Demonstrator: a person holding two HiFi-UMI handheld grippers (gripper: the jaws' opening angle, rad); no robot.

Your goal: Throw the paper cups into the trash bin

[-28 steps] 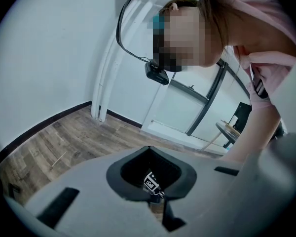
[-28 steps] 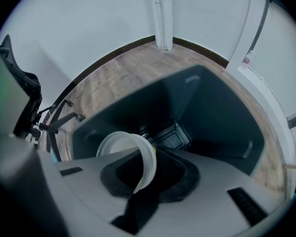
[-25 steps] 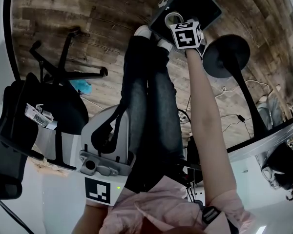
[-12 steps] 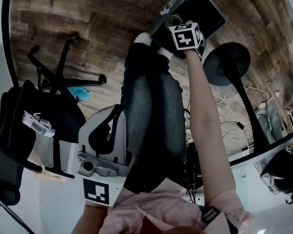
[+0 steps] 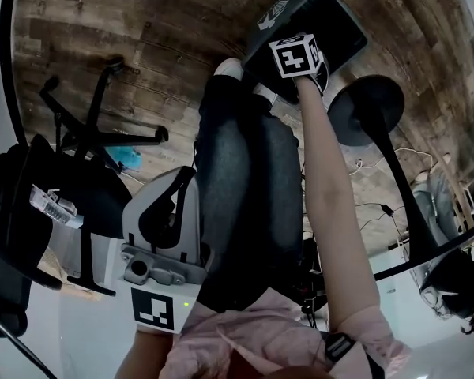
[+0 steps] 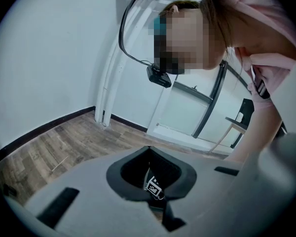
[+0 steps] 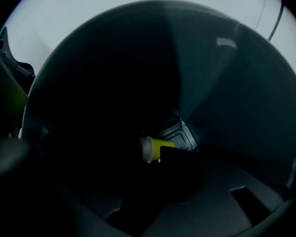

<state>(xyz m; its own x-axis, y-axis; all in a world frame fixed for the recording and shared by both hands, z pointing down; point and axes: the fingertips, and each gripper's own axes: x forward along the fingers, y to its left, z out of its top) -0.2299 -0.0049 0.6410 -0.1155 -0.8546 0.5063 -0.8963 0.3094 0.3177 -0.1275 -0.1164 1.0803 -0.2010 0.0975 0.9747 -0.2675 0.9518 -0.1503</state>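
Right gripper (image 5: 299, 55): positioned at the mouth of the black plastic trash bin (image 5: 341, 24) and pointing steeply down into it. In the head view, the square-marker cube covers the jaws. The right gripper view looks straight into the dark bin interior. The jaws have just been opening and now stand wide. The pads press on nothing.

Task item: one yellow paper cup with a white rim (image 7: 156, 146). It lies on its side inside the bin, beyond the jaw tips and clear of both pads. The white rim faces the left of the right gripper view. The far end of the cup is next to a grey square object (image 7: 183, 137) lower in the bin; whether they touch cannot be made out.

Left gripper (image 6: 157, 202): held low in front of the person, well apart from the bin. The grey jaws meet at the tips and nothing is gripped. The black-lined opening behind the tips frames the marker cube of the right gripper.

The bin stands on the brown wood-plank floor (image 5: 142, 46).
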